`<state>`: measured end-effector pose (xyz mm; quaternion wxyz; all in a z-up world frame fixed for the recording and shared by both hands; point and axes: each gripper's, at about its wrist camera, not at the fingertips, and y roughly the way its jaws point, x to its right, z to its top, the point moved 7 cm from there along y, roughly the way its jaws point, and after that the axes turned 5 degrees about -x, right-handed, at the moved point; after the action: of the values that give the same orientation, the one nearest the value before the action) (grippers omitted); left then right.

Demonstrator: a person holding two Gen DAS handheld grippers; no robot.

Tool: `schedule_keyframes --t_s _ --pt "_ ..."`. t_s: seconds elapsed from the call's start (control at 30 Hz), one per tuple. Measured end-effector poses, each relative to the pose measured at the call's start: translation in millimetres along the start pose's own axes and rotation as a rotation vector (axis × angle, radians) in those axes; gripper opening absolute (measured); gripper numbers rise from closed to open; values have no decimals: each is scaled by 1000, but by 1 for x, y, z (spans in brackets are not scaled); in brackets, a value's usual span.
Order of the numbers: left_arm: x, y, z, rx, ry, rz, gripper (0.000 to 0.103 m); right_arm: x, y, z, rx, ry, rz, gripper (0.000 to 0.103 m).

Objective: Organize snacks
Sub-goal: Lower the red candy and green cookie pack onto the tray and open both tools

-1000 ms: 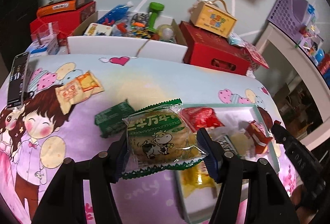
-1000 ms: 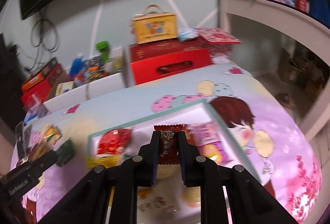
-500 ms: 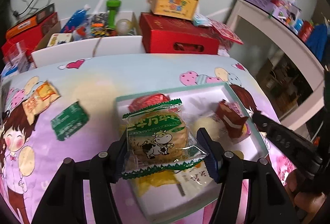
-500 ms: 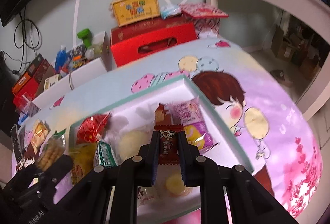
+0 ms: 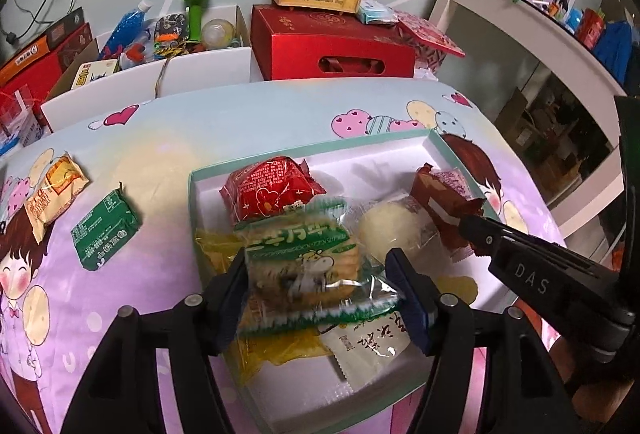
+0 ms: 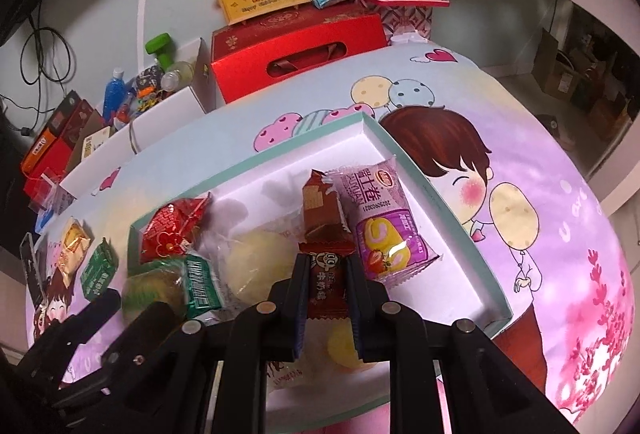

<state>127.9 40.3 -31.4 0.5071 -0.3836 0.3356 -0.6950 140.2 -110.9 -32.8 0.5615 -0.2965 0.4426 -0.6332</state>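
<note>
Clamping cookie pack [image 5: 308,266], left tongs [image 5: 320,286] hiding tray [image 5: 448,150] snacks

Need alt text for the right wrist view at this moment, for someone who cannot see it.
The right gripper is shut on a small brown candy packet above a white, teal-rimmed tray of wrapped snacks on a cartoon-print tablecloth. The tray holds a purple roll-cake packet, a red packet and a pale round bun; the left gripper enters lower left.
</note>
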Motion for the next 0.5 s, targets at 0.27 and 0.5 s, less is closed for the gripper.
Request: schedule_keyframes --t_s 0.27,0.5 --pt "-4 -5 2 9 2 9 73 0 7 -2 -28 -5 -22 43" --pt "-21 -11 5 19 -40 45 73 1 10 -2 -30 0 -40 77"
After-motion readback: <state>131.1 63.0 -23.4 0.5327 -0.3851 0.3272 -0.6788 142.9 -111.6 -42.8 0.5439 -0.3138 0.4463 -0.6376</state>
